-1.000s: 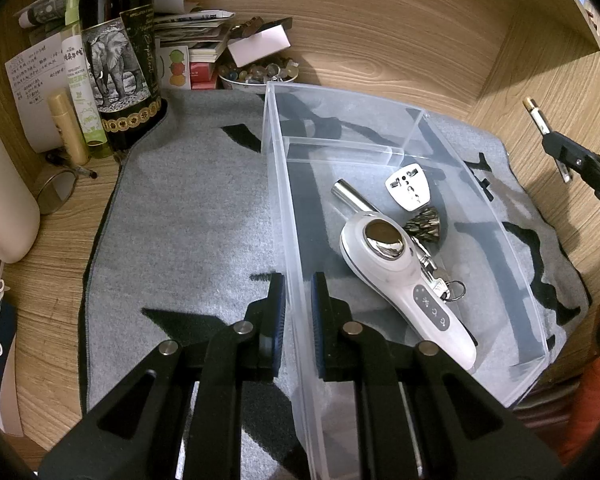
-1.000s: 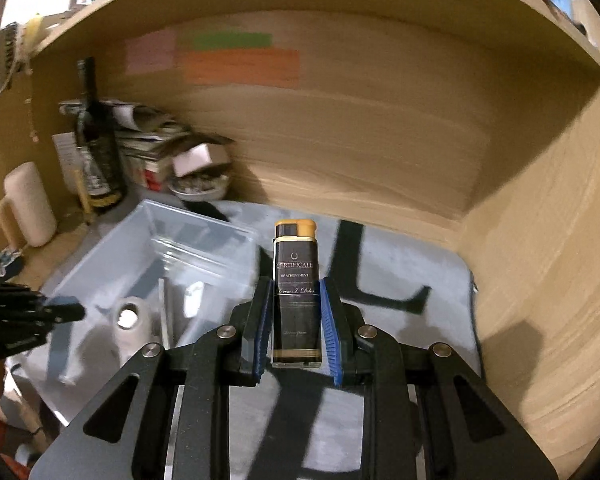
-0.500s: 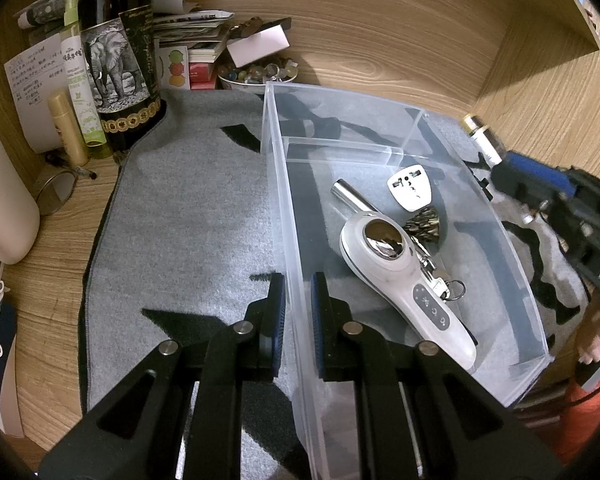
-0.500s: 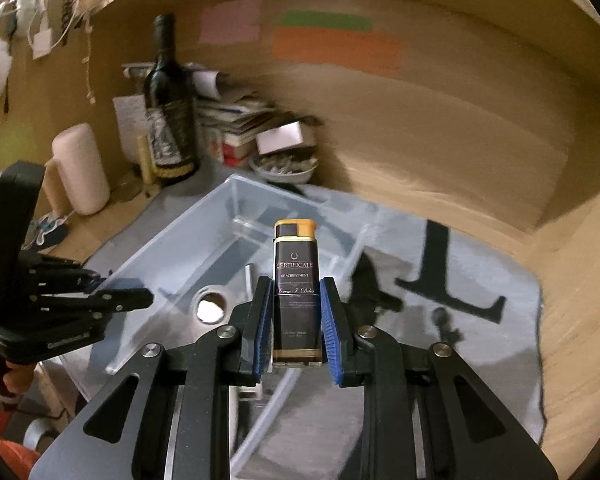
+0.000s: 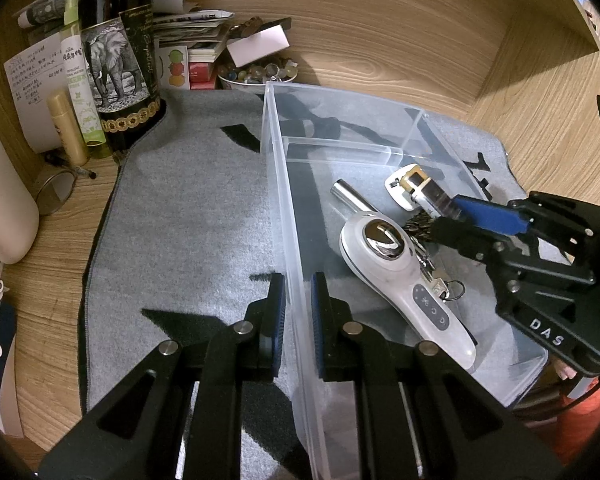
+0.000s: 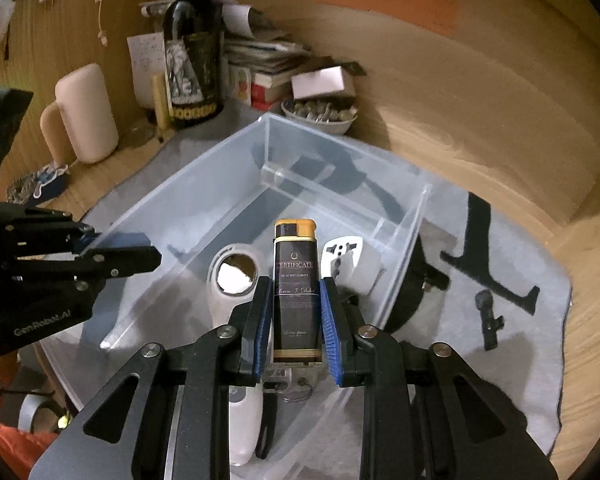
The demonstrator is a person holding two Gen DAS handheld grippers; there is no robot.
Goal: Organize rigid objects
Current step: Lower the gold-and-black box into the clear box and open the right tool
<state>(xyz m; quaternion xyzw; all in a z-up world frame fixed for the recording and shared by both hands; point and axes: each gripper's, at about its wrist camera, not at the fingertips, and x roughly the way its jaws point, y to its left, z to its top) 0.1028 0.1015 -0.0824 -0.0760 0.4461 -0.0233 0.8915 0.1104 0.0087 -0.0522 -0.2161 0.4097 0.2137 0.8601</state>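
1. Two grippers sit at the clear plastic bin (image 5: pixel 416 124). Your left gripper (image 5: pixel 298 312) is clamped on the bin's near side wall, one pad outside and one inside. Your right gripper (image 6: pixel 292 320) pinches a black lighter (image 6: pixel 296 292) with a gold cap, upright between the blue pads, over the bin's inside.
2. Under the bin lies a grey felt mat (image 5: pixel 188 220) on a wooden desk (image 5: pixel 48 240), closed in by curved wooden walls behind and beside the bin.
3. Inside the bin lie a white handheld device (image 5: pixel 404 280) with a shiny round head, a silver tube (image 5: pixel 350 198), a white plug adapter (image 6: pixel 350 264) and a bunch of keys (image 5: pixel 436 276) on a ring. A clear divider crosses the bin's far end.
4. Beyond the bin's far corner stand a dark wine bottle (image 5: pixel 120 60) with an elephant label, a bowl of marbles (image 5: pixel 256 74) and stacked papers (image 5: pixel 192 32).
5. Right of the bin, a small dark tool (image 6: pixel 488 312) lies on the mat.
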